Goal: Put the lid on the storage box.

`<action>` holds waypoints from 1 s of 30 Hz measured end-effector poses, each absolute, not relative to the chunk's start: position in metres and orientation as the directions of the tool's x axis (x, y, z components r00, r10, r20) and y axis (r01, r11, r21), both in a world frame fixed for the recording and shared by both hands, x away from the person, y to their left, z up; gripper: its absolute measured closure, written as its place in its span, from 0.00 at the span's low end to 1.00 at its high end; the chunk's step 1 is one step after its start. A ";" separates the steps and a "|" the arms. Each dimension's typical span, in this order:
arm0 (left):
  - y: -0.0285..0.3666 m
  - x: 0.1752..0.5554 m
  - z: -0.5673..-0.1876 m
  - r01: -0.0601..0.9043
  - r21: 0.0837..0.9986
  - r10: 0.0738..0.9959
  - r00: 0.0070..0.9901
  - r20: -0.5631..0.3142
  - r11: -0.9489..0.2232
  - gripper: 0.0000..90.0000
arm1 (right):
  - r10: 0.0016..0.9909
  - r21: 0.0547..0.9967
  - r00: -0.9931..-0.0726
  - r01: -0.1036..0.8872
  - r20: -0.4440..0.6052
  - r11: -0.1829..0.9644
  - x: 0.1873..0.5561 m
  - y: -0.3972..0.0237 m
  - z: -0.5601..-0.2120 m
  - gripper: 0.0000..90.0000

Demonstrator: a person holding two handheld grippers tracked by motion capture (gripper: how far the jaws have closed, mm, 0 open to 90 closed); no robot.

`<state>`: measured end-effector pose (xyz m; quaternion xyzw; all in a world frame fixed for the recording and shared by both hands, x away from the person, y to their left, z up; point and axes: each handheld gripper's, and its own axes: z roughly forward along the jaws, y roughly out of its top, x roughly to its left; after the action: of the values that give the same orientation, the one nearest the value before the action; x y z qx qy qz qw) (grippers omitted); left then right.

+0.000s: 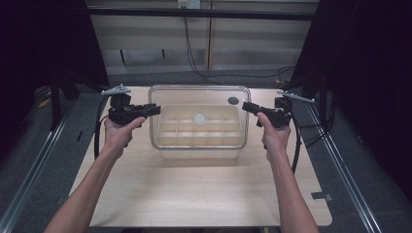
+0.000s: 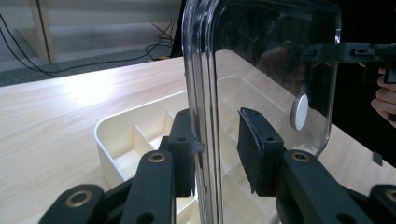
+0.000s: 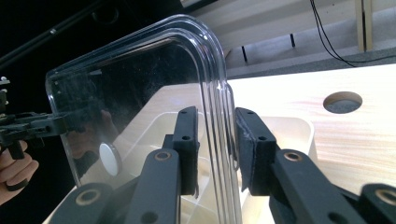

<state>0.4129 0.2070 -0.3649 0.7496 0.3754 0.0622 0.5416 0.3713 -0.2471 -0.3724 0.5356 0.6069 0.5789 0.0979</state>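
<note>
Clamping the clear lid [image 1: 199,116] above the tray [image 1: 167,133], both grippers' jaws grip its unlabelled edges.

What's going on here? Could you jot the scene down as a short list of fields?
Work in hand: a clear lid held over a cream divided tray
Left gripper: lid's edge between its jaws
Right gripper: clamped on the opposite edge
Lid: has a white round knob
Tray: sits on a wooden table
Table: has a round hole
</note>
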 end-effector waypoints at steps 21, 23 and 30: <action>0.202 0.430 -0.377 0.516 0.846 0.652 0.690 -0.314 -0.138 0.70 | 0.762 0.793 -0.381 0.545 0.523 -0.272 0.393 -0.247 -0.391 0.80; 0.201 0.431 -0.378 0.522 0.842 0.655 0.685 -0.319 -0.135 0.69 | 0.765 0.792 -0.377 0.548 0.522 -0.271 0.394 -0.247 -0.392 0.80; 0.201 0.441 -0.386 0.543 0.830 0.654 0.675 -0.342 -0.127 0.67 | 0.768 0.779 -0.355 0.559 0.533 -0.283 0.403 -0.246 -0.401 0.79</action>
<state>0.4414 0.2011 -0.3864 0.7488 0.3999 0.0527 0.5259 0.4029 -0.2456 -0.4007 0.5607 0.5917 0.5720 0.0914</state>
